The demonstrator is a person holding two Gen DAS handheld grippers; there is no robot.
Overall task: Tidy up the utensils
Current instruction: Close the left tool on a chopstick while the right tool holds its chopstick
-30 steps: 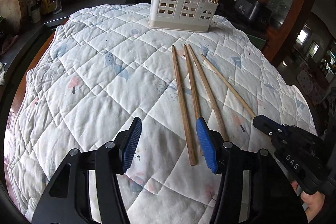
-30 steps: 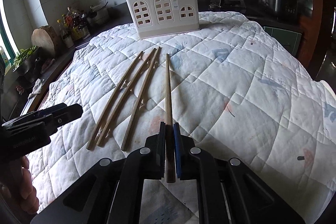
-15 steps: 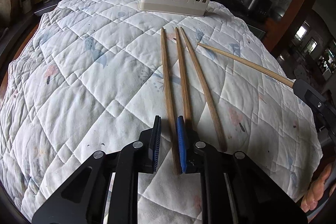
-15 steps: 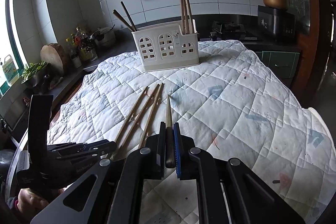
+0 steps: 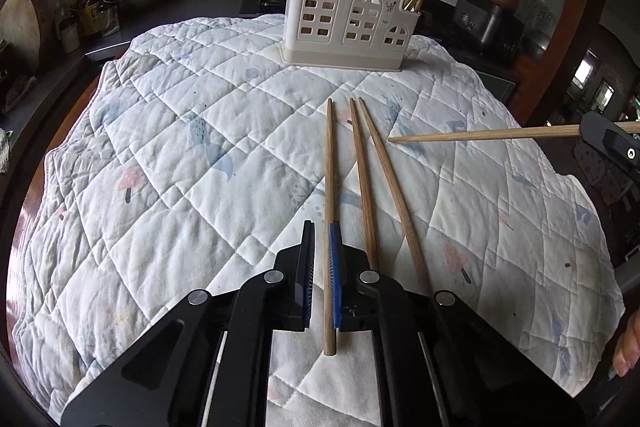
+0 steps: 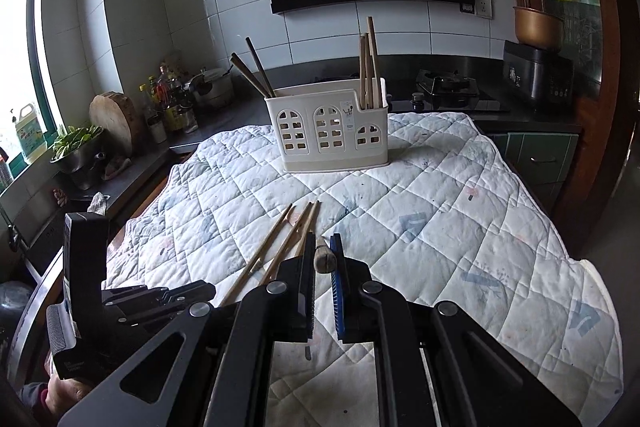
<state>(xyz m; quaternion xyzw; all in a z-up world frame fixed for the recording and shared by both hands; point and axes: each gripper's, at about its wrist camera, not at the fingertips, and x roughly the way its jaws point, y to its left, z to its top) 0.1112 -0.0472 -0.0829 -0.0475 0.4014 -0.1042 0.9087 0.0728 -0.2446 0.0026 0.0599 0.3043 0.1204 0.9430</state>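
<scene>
Your left tool [image 5: 322, 243] clamps one chopstick [image 5: 329, 163] at lower centre; your right tool [image 6: 323, 259] grips another [image 6: 323, 259], lifted. The holder [image 5: 344, 23] stands at upper centre.

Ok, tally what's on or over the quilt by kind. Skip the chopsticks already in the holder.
Gripped wooden chopsticks: 2
Loose wooden chopsticks: 2
White plastic utensil holder: 1
Total: 5
</scene>
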